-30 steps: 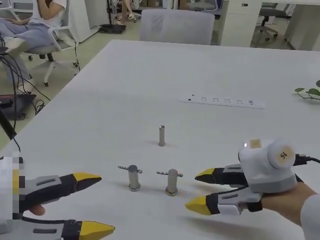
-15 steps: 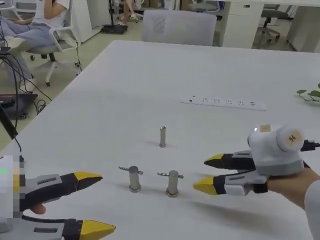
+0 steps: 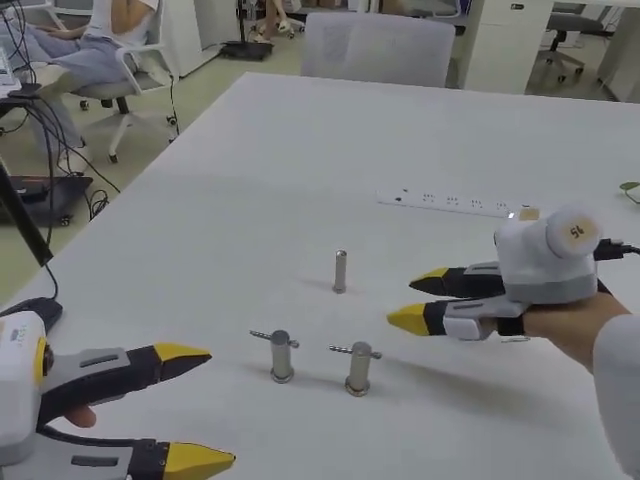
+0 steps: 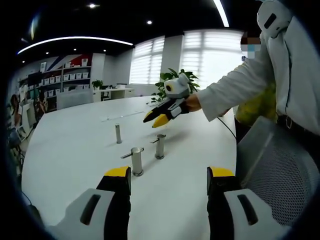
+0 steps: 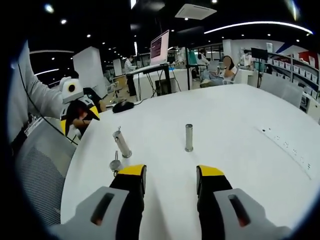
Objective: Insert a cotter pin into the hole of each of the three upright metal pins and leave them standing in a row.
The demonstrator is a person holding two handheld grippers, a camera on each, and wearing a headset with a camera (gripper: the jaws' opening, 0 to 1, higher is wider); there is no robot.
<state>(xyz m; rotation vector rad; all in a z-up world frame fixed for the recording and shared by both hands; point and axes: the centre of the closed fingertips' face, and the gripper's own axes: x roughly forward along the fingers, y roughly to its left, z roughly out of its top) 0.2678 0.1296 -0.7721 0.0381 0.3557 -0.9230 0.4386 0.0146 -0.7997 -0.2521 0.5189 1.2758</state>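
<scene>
Right tongs (image 3: 403,301) apart, empty, now nearer bare upright pin (image 3: 340,272).

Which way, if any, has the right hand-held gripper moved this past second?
Yes. The right hand-held gripper moved away from the nearest cottered pin, toward the bare pin.
</scene>
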